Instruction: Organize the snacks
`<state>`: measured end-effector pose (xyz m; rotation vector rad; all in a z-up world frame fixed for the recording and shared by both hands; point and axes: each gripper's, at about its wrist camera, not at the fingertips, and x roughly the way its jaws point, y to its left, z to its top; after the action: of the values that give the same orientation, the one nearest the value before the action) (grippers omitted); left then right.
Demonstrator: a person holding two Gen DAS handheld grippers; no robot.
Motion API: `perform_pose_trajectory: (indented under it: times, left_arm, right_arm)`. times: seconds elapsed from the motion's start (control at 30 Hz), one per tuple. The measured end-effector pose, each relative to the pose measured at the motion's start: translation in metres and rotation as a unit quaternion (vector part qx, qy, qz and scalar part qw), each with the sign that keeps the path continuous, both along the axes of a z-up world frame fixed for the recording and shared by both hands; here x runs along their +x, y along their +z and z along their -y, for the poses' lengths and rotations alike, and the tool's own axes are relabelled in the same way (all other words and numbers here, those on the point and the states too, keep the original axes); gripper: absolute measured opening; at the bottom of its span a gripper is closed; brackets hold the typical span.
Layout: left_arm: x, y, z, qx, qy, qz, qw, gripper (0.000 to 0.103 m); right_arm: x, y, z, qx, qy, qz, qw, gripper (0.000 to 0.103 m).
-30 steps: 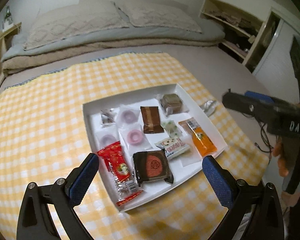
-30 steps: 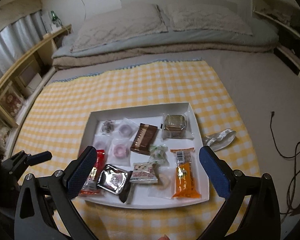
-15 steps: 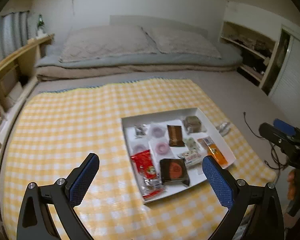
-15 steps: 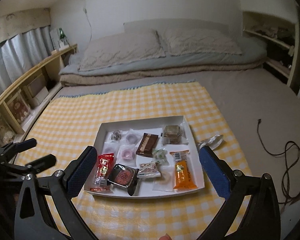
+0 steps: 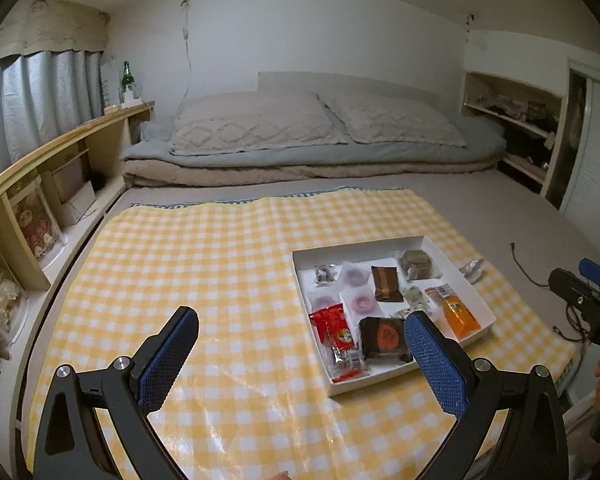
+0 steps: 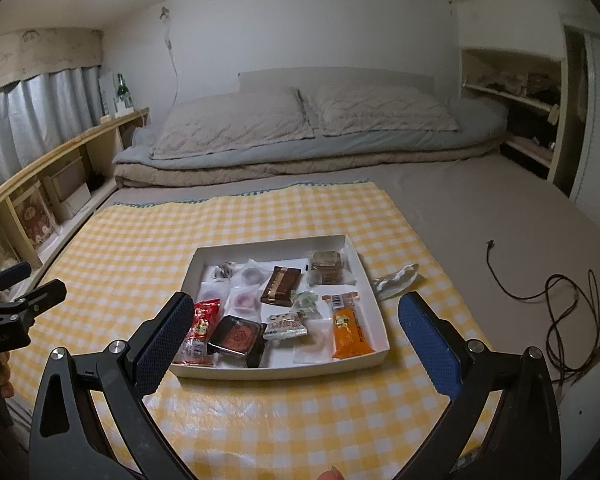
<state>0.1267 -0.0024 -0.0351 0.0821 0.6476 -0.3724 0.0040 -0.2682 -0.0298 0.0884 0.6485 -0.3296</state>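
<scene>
Tray (image 6: 380, 322): 3 ring sweets (image 6: 245, 301), 1 orange pkt (image 6: 349, 329), 1 red pkt (image 6: 204, 318)

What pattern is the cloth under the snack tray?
Yellow and white checks on the cloth, clearest in the right wrist view.

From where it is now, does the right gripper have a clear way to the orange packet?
Probably yes. The right gripper is open and empty above the tray, and the orange packet lies uncovered by the tray's right wall.

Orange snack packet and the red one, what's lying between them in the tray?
In the right wrist view, between orange snack packet and red one: dark mooncake pack, small white wrapper.
</scene>
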Motion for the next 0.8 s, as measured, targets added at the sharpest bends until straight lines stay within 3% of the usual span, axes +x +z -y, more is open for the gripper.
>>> perform_pose_trajectory:
  times: [0.17,0.47,0.8]
  left_arm:
    - [-0.025,-0.001,-0.011,-0.008,0.017,0.012,0.9998,0.103]
    - [-0.054,-0.014,-0.011,0.027,0.024,0.032,0.9988,0.103]
    - [-0.071,-0.026,-0.009,0.034,0.02,0.043,0.9983,0.103]
  right_arm:
    - [-0.016,-0.003,-0.012,-0.008,0.001,0.009,1.0,0.103]
    - [-0.036,-0.014,-0.026,-0.032,-0.002,0.01,0.999,0.103]
    - [-0.048,-0.024,-0.042,-0.061,-0.005,0.008,0.998,0.103]
